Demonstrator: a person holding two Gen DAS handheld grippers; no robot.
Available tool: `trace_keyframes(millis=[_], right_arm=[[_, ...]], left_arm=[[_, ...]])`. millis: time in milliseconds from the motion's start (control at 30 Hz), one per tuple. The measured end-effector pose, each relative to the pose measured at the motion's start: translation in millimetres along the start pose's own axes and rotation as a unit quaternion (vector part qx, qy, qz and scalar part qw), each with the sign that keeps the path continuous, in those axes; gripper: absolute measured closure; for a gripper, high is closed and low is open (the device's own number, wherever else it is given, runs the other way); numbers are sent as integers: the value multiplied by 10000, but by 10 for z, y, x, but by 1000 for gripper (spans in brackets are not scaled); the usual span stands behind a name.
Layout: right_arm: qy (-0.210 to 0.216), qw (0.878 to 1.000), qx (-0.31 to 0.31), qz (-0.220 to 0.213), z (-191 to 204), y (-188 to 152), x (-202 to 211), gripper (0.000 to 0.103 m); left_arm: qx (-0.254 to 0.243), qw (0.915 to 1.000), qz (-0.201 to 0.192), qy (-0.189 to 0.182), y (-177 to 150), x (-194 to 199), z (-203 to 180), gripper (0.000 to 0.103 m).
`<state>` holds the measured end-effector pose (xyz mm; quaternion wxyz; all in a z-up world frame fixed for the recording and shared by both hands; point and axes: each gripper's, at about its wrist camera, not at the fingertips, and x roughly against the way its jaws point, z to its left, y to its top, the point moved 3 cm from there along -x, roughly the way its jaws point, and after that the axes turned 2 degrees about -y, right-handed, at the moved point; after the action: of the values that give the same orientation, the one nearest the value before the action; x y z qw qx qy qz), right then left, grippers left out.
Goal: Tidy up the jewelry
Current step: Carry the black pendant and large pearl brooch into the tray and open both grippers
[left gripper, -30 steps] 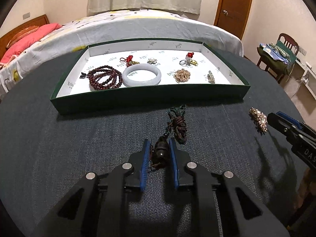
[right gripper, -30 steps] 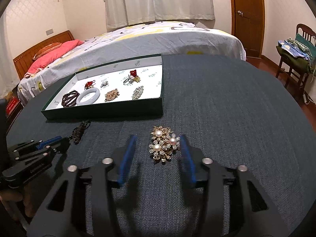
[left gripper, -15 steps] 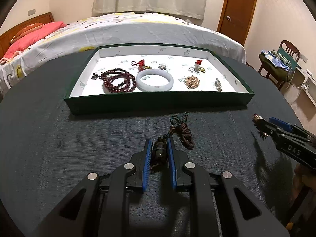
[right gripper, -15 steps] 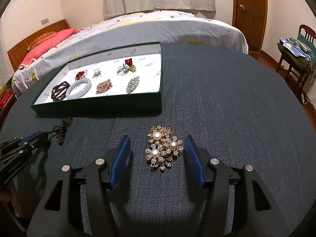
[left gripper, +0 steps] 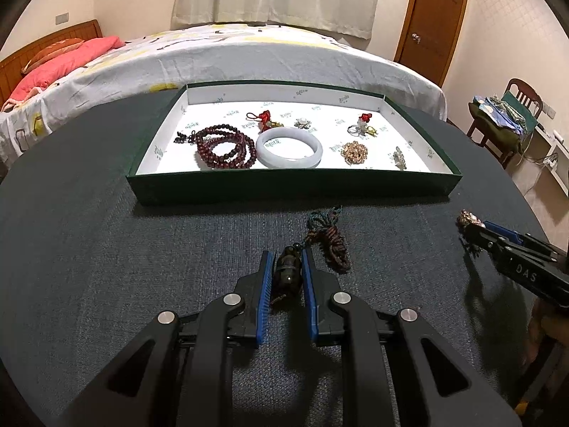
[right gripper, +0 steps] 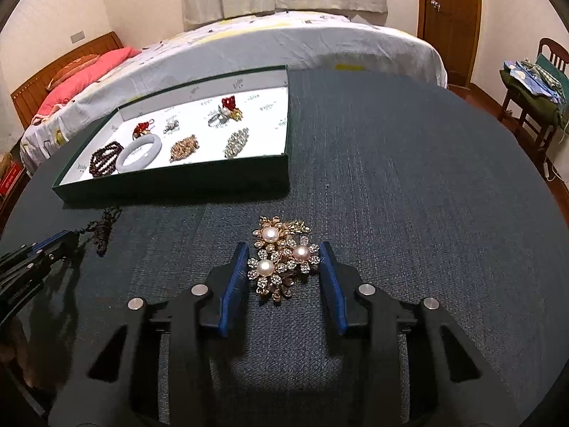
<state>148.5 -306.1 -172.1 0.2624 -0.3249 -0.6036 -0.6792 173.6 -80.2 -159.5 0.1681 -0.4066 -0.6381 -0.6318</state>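
Jewelry box (left gripper: 291, 188): perhaps seven pieces inside.

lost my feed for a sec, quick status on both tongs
Left tongs shut on dark pendant, cord trailing on table. Right tongs just closing, pads touching pearl brooch. Path to tray clear.

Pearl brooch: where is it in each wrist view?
Left wrist: pearl brooch far right, at the right gripper's tip.
Right wrist: pearl brooch lower centre, between the blue pads, jaws just closing.
Shared landmark: green tray, beyond it.
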Motion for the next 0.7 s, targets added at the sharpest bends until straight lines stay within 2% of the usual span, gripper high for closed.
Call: trace_keyframes(millis=[367,700], right_arm=[[112,9998,48,-185,72,5,122,63],[260,9982,77,-536,152,162,359,63]], left_arm=[[-7,9999,-151,2,58,100,-1,85],[66,9991,-414,-44,184,277,19,85]])
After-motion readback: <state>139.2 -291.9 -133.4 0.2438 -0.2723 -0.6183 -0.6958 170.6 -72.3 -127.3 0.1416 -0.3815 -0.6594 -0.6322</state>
